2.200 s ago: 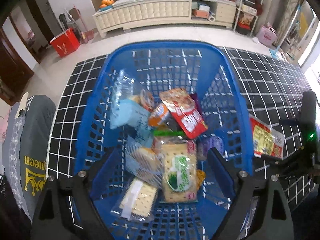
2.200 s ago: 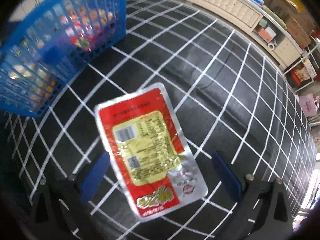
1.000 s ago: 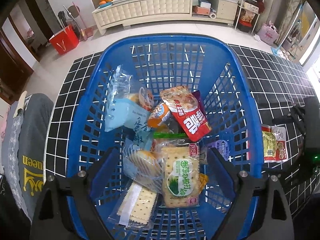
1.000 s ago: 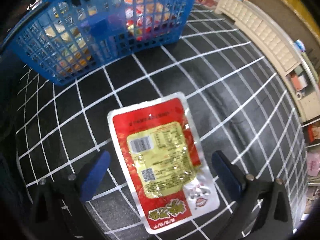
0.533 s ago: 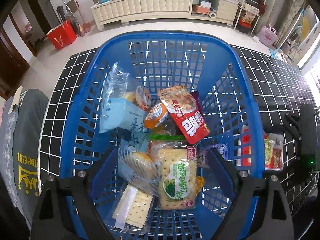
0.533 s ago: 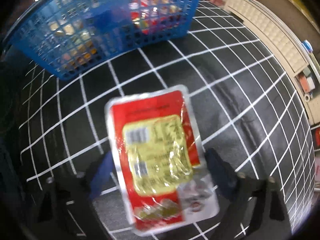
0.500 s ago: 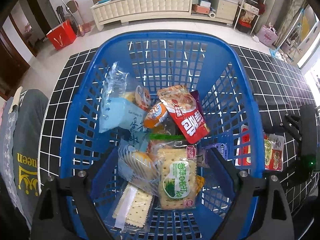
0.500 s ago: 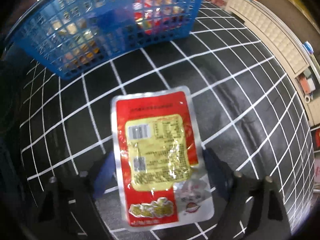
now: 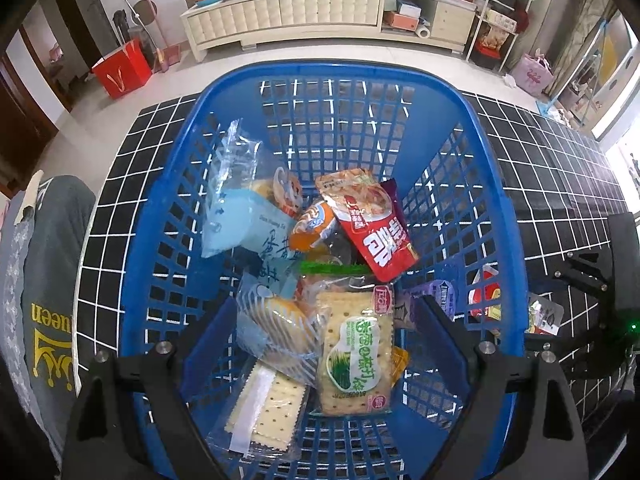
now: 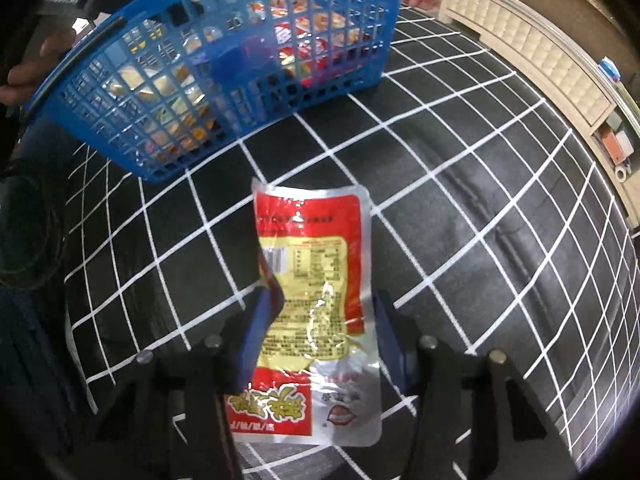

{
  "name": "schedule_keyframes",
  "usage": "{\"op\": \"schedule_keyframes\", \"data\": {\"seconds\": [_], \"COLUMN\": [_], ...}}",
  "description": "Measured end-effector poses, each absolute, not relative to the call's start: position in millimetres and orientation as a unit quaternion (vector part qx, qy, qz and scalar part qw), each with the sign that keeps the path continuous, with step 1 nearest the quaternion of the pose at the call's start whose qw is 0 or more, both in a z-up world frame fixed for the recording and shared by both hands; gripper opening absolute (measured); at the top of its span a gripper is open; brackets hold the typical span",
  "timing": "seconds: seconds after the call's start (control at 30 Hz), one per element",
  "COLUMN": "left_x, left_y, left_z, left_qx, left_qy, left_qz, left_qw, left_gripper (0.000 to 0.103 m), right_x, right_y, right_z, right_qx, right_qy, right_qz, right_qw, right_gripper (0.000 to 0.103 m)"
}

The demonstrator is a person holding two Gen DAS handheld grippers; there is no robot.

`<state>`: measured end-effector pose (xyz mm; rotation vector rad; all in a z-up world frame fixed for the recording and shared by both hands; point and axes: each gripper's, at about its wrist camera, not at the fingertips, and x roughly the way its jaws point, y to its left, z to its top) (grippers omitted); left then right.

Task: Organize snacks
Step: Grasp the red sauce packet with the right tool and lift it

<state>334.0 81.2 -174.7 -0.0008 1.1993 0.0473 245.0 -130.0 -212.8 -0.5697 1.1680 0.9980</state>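
**Right fingers pinch the red pouch beside the basket**

The right gripper [image 10: 320, 322] has its blue fingers [image 10: 256, 332] pressed in on a red-and-yellow foil snack pouch [image 10: 316, 280], which buckles along its left edge. The pouch sits on the black grid-patterned worktop [image 10: 460, 208], just outside the blue plastic basket [image 10: 224, 60]. For a clean lift, squeeze the pouch's middle, not its slippery sealed rim, and clear the basket wall before releasing. The left gripper [image 9: 320, 332] hovers over the basket, fingers apart and empty. The pouch shows a barcode and yellow Chinese characters; a housing beside the basket reads "Robot.AI".
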Motion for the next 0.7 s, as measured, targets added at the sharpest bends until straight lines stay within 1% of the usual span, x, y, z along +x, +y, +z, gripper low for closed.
{"op": "schedule_keyframes", "data": {"seconds": [0.07, 0.1, 0.13, 0.2, 0.27, 0.3, 0.4, 0.53, 0.6, 0.7], "left_x": [331.1, 330.0, 328.8, 327.1, 325.5, 324.2, 321.5, 320.5, 319.2, 317.7], "left_y": [82.6, 83.2, 83.2, 83.3, 81.9, 81.2, 80.5, 83.2, 85.1, 86.1], "left_z": [-174.4, -173.9, -173.0, -170.8, -169.0, -168.3, -167.2, -162.7, -160.4, -157.3], "left_qx": [-0.002, -0.002, -0.003, -0.002, 0.001, 0.005, 0.009, 0.003, -0.003, -0.005], "left_qy": [0.564, 0.564, 0.563, 0.561, 0.559, 0.558, 0.558, 0.551, 0.549, 0.546], "left_qz": [0.021, 0.019, 0.016, 0.013, 0.008, 0.007, 0.006, 0.003, 0.000, -0.003], "left_qw": [0.825, 0.826, 0.826, 0.828, 0.829, 0.830, 0.830, 0.834, 0.836, 0.838], "left_gripper": [0.089, 0.089, 0.089, 0.089, 0.089, 0.089, 0.089, 0.089, 0.089, 0.089], "right_x": [235.8, 233.5, 231.3, 230.3, 221.0, 217.6, 215.6, 199.7, 197.8, 187.3], "right_y": [-131.6, -130.2, -127.4, -125.3, -119.0, -119.7, -115.7, -108.8, -107.7, -103.9], "right_z": [-204.9, -200.3, -196.6, -196.9, -209.1, -209.7, -206.4, -201.9, -196.9, -183.6], "right_qx": [-0.264, -0.257, -0.256, -0.250, -0.268, -0.269, -0.243, -0.260, -0.241, -0.241], "right_qy": [0.511, 0.515, 0.517, 0.535, 0.555, 0.552, 0.567, 0.548, 0.553, 0.543], "right_qz": [0.439, 0.438, 0.428, 0.423, 0.409, 0.410, 0.402, 0.391, 0.393, 0.389], "right_qw": [0.690, 0.690, 0.695, 0.687, 0.673, 0.674, 0.676, 0.692, 0.694, 0.704], "right_gripper": [0.045, 0.033, 0.001, 0.003, 0.006, 0.007, 0.007, 0.006, 0.004, 0.002]}}
